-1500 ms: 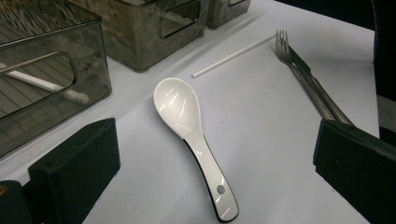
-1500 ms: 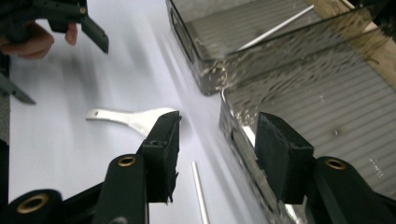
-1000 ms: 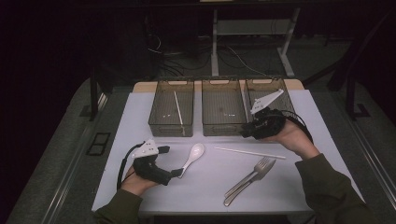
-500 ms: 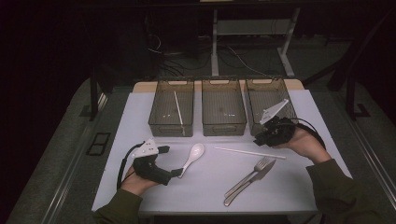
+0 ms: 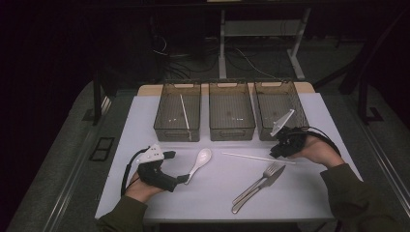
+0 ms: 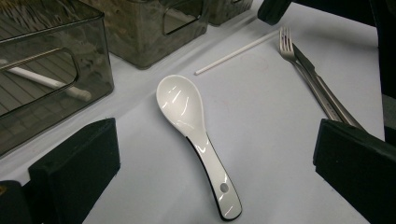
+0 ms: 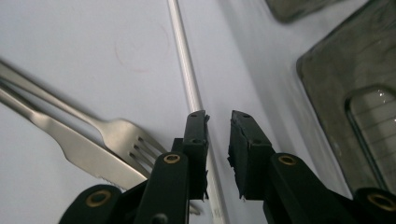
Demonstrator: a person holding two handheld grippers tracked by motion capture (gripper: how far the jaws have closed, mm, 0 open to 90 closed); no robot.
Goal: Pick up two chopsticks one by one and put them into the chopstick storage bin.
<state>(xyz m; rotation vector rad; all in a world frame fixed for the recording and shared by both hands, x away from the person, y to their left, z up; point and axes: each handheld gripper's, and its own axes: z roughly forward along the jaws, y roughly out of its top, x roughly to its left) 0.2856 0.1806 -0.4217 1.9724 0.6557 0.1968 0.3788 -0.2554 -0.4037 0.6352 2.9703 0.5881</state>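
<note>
White and thin, the plastic straw [image 5: 258, 158] lay flat on the table [image 5: 309, 193], its long axis running along the far edge, just before the three bins. Nearer to it by far, the right gripper [image 5: 279, 151] hung over the straw's right end, jaws narrowed after just closing in, and in the right gripper view the straw [image 7: 187, 79] ran up past the inner face of one pad, not yet pinched. Near the left edge, the left gripper [image 5: 181, 169] held its jaws wide around the white ceramic spoon [image 6: 196, 140], untouched.
</note>
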